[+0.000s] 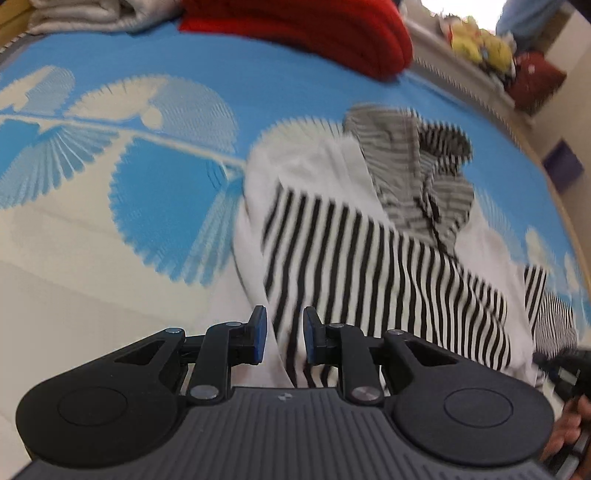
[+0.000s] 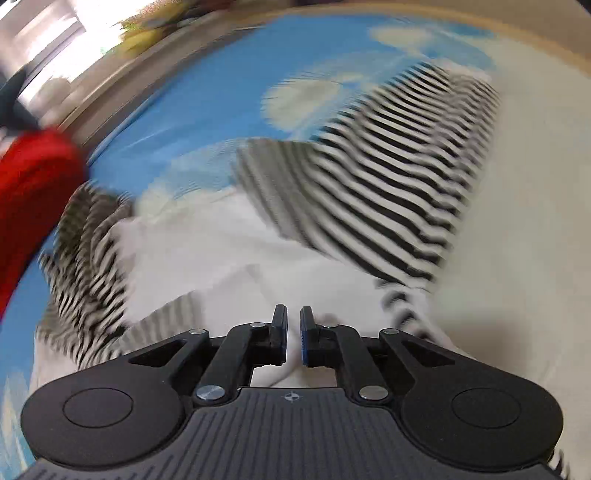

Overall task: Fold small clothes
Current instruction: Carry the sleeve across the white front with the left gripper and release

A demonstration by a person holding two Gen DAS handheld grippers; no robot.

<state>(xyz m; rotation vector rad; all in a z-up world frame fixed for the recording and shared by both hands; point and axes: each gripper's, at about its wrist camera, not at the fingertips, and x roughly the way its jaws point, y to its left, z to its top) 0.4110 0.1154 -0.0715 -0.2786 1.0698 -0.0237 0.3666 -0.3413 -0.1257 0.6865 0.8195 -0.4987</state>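
Note:
A small white garment with black-and-white striped panels and a striped hood point(image 1: 369, 236) lies on the blue and white patterned mat point(image 1: 177, 173). My left gripper point(image 1: 284, 334) has its fingers narrowly apart with a fold of the garment's hem between them. In the right wrist view the same garment point(image 2: 332, 206) spreads ahead, one striped sleeve point(image 2: 406, 155) stretched away to the upper right. My right gripper point(image 2: 293, 334) is nearly shut, pinching white cloth of the garment. Both views are motion-blurred.
A red garment point(image 1: 325, 29) lies at the far side of the mat, also in the right wrist view point(image 2: 33, 199). Grey folded cloth point(image 1: 92, 14) sits far left. A ledge with yellow soft toys point(image 1: 480, 44) runs along the far right.

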